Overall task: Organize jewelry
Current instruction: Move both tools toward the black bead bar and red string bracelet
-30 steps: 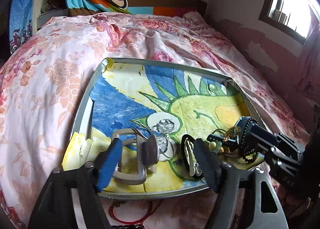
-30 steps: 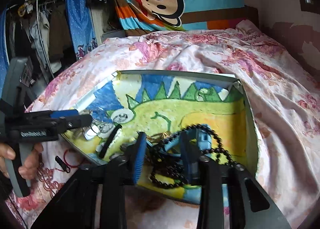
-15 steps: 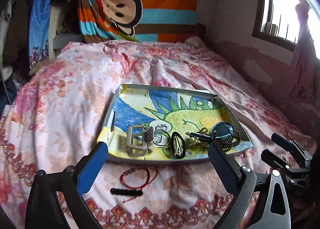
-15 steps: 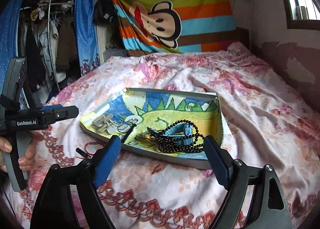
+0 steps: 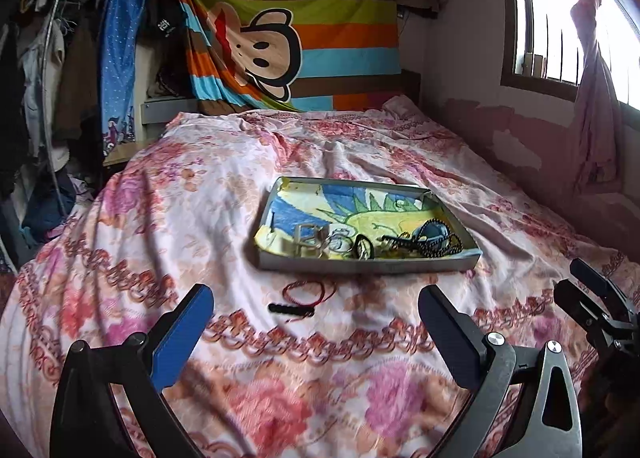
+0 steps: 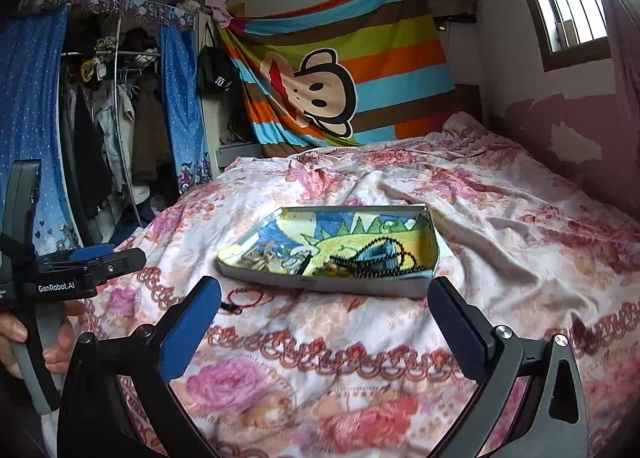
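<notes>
Since the earlier frames both grippers have pulled back from the tray (image 5: 368, 264), which now looks small and lies well ahead on the bed (image 5: 224, 186). Their jaws have just been opening, and nothing is between them. The left gripper (image 5: 316, 332) and the right gripper (image 6: 324, 322) now stand wide open and empty.

Most jewelry is in the tray: the black beads (image 6: 384, 258) at its right end, a silver buckle (image 5: 308, 236) at its left end. A red cord (image 5: 308, 292) and a black clip (image 5: 291, 309) lie outside on the bed, just before the tray's near wall.

These two lie almost straight ahead of the left gripper, between its jaws in its view, the clip's long axis running across. From the right gripper they lie ahead and to the left, so I judge the left is nearer. Both grippers point forward and somewhat down, over the bed.
</notes>
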Available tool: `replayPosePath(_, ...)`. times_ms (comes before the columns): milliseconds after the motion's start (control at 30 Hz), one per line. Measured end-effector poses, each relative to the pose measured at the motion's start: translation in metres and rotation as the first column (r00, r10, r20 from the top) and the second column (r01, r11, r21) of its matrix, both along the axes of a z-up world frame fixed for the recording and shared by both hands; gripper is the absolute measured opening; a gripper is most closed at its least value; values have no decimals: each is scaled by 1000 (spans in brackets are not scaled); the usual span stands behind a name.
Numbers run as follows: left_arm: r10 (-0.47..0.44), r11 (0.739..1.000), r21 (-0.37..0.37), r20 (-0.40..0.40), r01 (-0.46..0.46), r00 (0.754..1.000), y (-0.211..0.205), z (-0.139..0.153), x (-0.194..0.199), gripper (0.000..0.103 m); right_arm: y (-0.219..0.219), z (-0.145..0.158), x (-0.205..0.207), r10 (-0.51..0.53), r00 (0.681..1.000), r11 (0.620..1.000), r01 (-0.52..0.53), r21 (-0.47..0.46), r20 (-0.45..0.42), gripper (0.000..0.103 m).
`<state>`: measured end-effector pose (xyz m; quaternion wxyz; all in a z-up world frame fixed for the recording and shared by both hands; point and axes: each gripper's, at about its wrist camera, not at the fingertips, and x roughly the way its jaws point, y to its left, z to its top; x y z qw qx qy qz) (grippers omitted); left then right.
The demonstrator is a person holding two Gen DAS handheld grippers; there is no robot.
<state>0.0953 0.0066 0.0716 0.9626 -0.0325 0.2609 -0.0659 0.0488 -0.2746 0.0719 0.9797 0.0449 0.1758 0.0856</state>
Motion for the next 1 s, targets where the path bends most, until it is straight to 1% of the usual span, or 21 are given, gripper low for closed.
replayPosePath(67,8,1000,8,6,-8,1000,6,-8,-14,103,3,-6,-9,5,1000,1000,-5,-15,-15,102)
replayPosePath(167,18,999,43,-13,-18,1000,12,-22,-28,103,6,-16,-21,13,999,1000,-14,-27,-42,102)
replayPosePath(233,22,998,53,-24,-21,999,17,-30,-37,103,8,-24,-26,20,998,999,-22,-38,-65,102)
replayPosePath(300,29,998,52,-34,-27,999,21,-38,-43,103,11,-31,-27,22,996,998,-27,-58,-87,102)
replayPosePath(433,50,998,25,-49,-49,998,30,-51,-49,103,18,-43,-22,12,990,994,-27,-106,-142,102)
replayPosePath(500,54,998,17,-60,-53,997,33,-55,-49,103,19,-46,-20,14,988,993,-32,-112,-156,102)
replayPosePath(633,73,997,36,-91,-70,993,36,-63,-46,103,24,-56,-17,21,982,990,-46,-132,-187,102)
replayPosePath(733,90,995,45,-115,-85,989,39,-68,-43,103,24,-61,-13,22,978,990,-50,-130,-208,102)
replayPosePath(833,98,995,37,-136,-93,986,42,-70,-37,103,23,-63,-11,23,975,991,-52,-123,-223,102)
replayPosePath(1000,88,996,42,-184,-82,979,42,-73,-16,103,22,-68,4,27,962,993,-56,-99,-271,102)
